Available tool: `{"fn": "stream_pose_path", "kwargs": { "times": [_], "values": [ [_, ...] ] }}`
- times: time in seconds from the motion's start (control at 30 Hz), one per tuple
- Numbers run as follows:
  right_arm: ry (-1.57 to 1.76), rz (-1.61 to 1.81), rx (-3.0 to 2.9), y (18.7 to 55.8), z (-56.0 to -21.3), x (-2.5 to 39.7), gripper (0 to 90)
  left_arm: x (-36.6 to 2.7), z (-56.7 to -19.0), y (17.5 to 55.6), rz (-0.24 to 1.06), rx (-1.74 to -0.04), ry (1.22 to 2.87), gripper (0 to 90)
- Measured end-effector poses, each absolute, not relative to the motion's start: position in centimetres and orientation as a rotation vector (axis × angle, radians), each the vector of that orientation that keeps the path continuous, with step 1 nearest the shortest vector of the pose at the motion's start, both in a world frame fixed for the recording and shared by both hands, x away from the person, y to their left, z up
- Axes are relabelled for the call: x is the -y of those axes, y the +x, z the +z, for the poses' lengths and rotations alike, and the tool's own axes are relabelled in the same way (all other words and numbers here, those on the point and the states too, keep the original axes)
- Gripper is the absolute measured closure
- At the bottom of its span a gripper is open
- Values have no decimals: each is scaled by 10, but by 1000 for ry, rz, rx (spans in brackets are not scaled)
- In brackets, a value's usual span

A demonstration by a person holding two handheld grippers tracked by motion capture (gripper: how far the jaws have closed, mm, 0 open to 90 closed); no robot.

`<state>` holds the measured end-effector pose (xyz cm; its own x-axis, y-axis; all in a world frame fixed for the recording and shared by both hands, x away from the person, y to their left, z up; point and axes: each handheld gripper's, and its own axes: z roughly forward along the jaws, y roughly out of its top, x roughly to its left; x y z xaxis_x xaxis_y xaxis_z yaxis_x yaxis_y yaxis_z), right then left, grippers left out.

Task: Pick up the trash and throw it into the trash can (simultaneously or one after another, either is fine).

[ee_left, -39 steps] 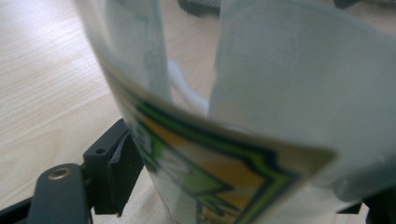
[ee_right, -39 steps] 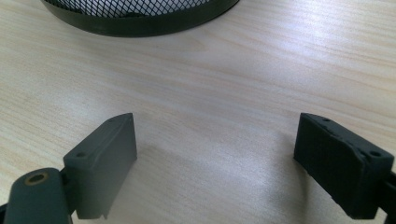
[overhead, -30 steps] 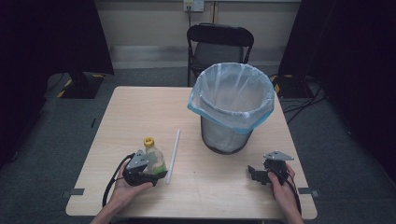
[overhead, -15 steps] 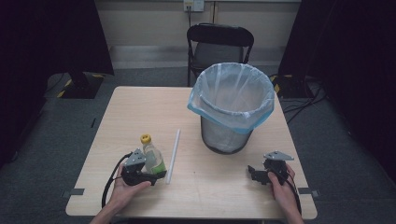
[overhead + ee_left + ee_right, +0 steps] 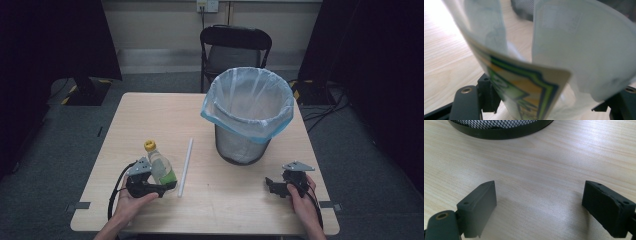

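Holding a clear plastic bottle with a yellow cap and a green label point(image 5: 159, 166), the left gripper point(image 5: 159, 189) sits near the front left of the light wooden table point(image 5: 150, 115). Its jaws are closed on the bottle's lower part, and the bottle leans with its cap pointing away. A white straw point(image 5: 184, 167) lies just beside it. The right gripper point(image 5: 271, 184) rests on the table near the black mesh bin with a blue bag point(image 5: 248, 115), its jaws wide apart and holding nothing.

High view looks down on the table point(image 5: 210, 120); gripper views sit close — sharing its wood.
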<state>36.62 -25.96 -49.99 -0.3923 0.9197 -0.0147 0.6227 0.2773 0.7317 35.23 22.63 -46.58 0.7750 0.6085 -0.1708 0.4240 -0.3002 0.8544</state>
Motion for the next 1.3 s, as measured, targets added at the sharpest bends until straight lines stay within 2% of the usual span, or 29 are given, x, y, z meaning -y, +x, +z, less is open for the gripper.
{"fn": "stream_pose_path", "kwargs": {
  "times": [0.47,1.3],
  "values": [
    [1387,909,-2115,366,-500,260,112,-228,-440,364,246,-771,1889,281],
    [1387,909,-2115,366,-500,260,112,-206,-378,384,279,-688,1770,281]
  ]
}}
